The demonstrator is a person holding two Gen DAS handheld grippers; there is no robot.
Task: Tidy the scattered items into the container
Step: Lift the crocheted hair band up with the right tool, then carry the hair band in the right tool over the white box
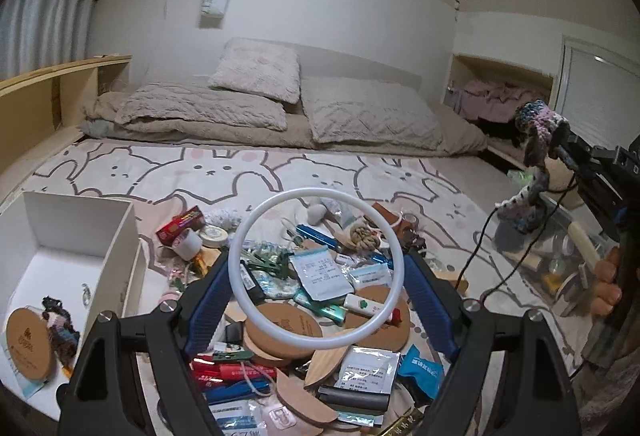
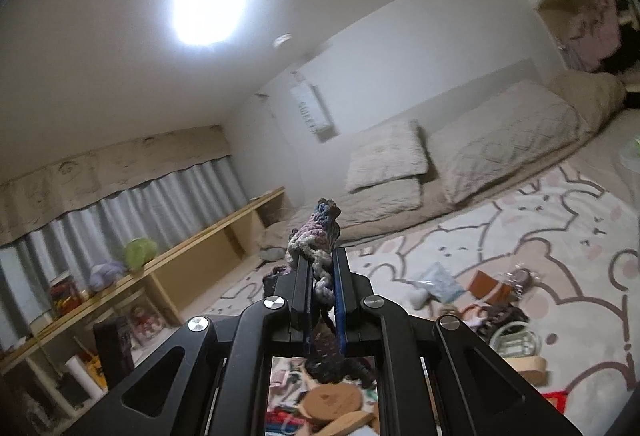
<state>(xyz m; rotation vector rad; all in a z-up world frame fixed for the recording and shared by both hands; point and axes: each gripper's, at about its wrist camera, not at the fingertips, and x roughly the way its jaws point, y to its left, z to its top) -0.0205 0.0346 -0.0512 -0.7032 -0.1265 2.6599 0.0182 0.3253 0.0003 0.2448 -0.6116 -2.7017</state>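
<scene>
My left gripper (image 1: 318, 270) is shut on a white plastic ring (image 1: 384, 320), held upright above a pile of scattered items (image 1: 320, 288) on the bed. The white open box (image 1: 76, 236) stands at the left, with a cork coaster (image 1: 28, 346) and a dark knitted piece inside. My right gripper (image 2: 322, 268) is shut on a multicoloured crocheted piece (image 2: 316, 232) and holds it in the air. That crocheted piece (image 1: 536, 131) and the right gripper also show at the right of the left wrist view, high above the bed.
The bed has a bunny-print sheet (image 1: 224, 167), with pillows (image 1: 260, 71) and a folded quilt at its head. A wooden shelf (image 2: 192, 256) runs along the left side. A clear bin of items (image 1: 556, 256) and a black cable (image 1: 480, 240) lie at the right.
</scene>
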